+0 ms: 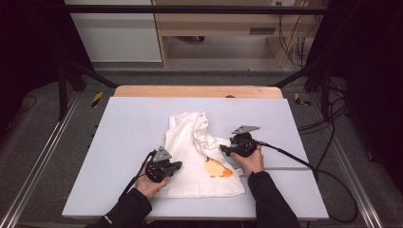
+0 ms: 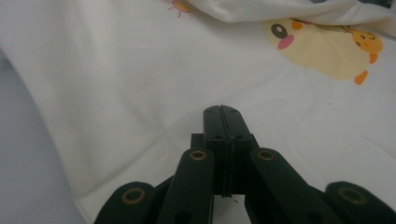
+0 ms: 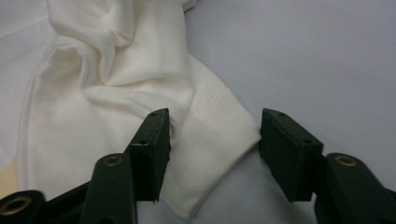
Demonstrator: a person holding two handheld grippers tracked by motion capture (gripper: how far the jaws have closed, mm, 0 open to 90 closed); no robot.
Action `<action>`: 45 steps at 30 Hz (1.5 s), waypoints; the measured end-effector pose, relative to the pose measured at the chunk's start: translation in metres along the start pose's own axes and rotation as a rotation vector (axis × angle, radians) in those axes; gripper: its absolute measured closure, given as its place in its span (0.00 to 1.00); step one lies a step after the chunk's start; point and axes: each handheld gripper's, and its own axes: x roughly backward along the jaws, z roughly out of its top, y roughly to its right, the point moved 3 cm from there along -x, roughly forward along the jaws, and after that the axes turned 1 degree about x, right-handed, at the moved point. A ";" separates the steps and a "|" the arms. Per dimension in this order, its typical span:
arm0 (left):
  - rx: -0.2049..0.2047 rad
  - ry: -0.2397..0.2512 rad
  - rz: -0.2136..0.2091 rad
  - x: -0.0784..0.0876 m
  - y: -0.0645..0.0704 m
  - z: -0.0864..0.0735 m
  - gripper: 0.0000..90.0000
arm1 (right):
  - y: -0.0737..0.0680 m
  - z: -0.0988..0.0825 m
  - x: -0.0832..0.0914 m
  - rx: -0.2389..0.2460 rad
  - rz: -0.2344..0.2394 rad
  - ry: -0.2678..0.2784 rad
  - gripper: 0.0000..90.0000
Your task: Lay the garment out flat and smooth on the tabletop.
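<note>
The room was dim at its edges, with dark frame posts and loose cables on the floor, and a wooden cabinet stood beyond the far end of the pale lavender table point(image 1: 123, 123). On that surface lay a small white shirt point(image 1: 190, 142), rumpled at its upper part and flatter toward the person, with a yellow chick print point(image 1: 217, 168) on its near right area. The left gripper point(image 1: 177, 165) rested at the shirt's near left edge; in the left gripper view its jaws stood pressed together, tips over the flat white cloth, and I could not tell whether any fabric was pinched between them. The chick print point(image 2: 322, 49) showed well ahead of those tips. The right gripper point(image 1: 222, 148) sat at the shirt's right side, pointing left toward the bunched cloth. In the right gripper view its jaws stood about half apart, with the hemmed end of a sleeve point(image 3: 219, 135) lying between them; the left pad was touching the fabric, while the right pad was just beside the cuff's corner and not pressing it. Both hands came in from the near edge in black sleeves, the left hand point(image 1: 148, 183) low on the table behind its tool, the right hand point(image 1: 250, 160) wrapped around its tool with the cable trailing off to the right.
</note>
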 end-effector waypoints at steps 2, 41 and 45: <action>-0.001 0.000 0.001 0.000 0.000 0.000 1.00 | 0.000 -0.001 0.001 0.011 -0.006 -0.002 0.57; -0.003 0.000 0.002 0.000 0.000 0.000 1.00 | 0.092 0.008 0.115 -0.092 -0.307 0.132 0.97; -0.002 0.000 0.002 0.000 0.000 0.000 1.00 | 0.108 0.000 0.130 -0.118 -0.368 0.130 0.97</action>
